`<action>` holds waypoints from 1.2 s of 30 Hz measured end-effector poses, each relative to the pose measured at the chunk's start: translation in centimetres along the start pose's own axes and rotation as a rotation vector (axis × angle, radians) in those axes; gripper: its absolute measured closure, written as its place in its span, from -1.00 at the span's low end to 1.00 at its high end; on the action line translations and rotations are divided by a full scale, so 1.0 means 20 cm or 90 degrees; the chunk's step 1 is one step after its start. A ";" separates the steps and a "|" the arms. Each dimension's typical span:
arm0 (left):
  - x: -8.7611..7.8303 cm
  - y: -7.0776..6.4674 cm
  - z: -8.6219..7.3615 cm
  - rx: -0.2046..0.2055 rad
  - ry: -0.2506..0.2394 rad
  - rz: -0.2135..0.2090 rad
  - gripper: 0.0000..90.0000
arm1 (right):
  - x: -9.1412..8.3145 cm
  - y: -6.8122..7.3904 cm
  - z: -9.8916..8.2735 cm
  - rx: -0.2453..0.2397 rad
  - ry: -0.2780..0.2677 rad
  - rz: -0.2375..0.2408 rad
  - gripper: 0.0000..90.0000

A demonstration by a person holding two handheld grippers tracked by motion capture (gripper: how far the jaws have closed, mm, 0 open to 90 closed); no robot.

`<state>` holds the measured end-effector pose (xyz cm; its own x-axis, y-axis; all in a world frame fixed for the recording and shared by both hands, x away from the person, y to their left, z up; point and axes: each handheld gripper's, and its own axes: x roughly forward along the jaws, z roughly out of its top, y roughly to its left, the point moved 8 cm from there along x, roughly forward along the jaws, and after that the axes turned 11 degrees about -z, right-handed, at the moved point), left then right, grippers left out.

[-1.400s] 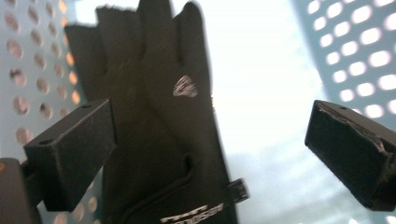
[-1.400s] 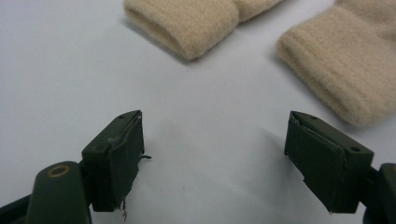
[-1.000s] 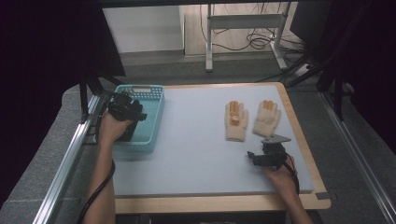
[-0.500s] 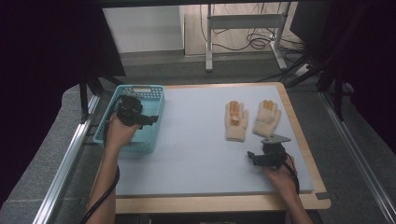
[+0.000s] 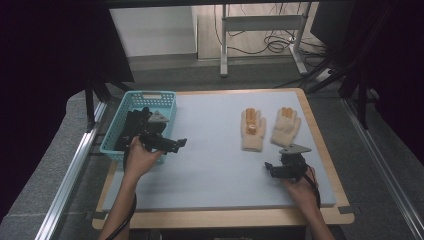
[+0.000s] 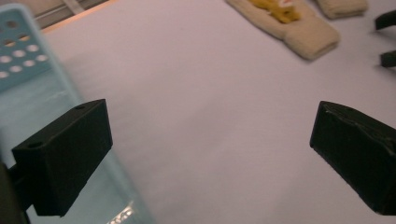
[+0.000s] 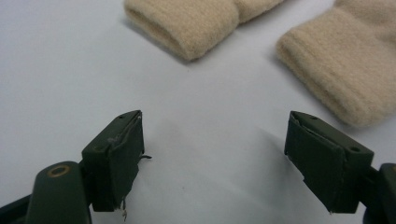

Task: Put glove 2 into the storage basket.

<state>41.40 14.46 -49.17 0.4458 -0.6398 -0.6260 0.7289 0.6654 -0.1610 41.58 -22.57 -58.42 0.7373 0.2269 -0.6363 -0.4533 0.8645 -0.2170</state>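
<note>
The jaws of the right gripper point(image 7: 212, 158) were spread wide, and nothing was held between them. They were pointed at the cuffs of two gloves, with bare mat in the gap. The left glove point(image 7: 196, 21) and the right glove point(image 7: 345, 70) were laid flat, side by side, close ahead of those jaws. It was likely that the gripper was parked there so a cuff could be grabbed next.

The jaws of the left gripper point(image 6: 205, 154) were also held wide, with nothing in them. They were placed over the edge of the blue basket point(image 5: 131, 102), aimed across the pale mat point(image 5: 210, 160) toward the gloves. The basket was set at the left end of the mat, well apart from the gloves, perhaps as the place for them.
</note>
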 end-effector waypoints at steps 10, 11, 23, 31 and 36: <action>0.15 -0.24 -0.10 0.050 0.000 -0.022 -1.00 | 0.00 0.00 0.00 0.000 -0.001 0.001 -0.56; 0.16 -0.26 -0.11 0.052 0.001 -0.025 -1.00 | 0.00 0.00 0.00 -0.001 -0.001 0.000 -0.56; 0.35 -0.35 -0.34 0.035 0.018 -0.044 -1.00 | 0.00 0.00 0.00 0.001 0.000 0.001 -0.56; 0.40 -0.28 -0.48 0.021 0.069 -0.006 -1.00 | 0.00 0.00 0.00 0.004 0.001 0.004 -0.56; 0.40 -0.27 -0.48 0.012 0.068 -0.007 -1.00 | 0.01 -0.01 0.00 0.007 0.004 0.011 -0.56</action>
<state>35.97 9.43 -60.56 0.3805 -0.6019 -0.7021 0.7438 0.6503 -0.1543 41.72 -22.67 -58.48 0.7260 0.2387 -0.6450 -0.4600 0.8657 -0.1973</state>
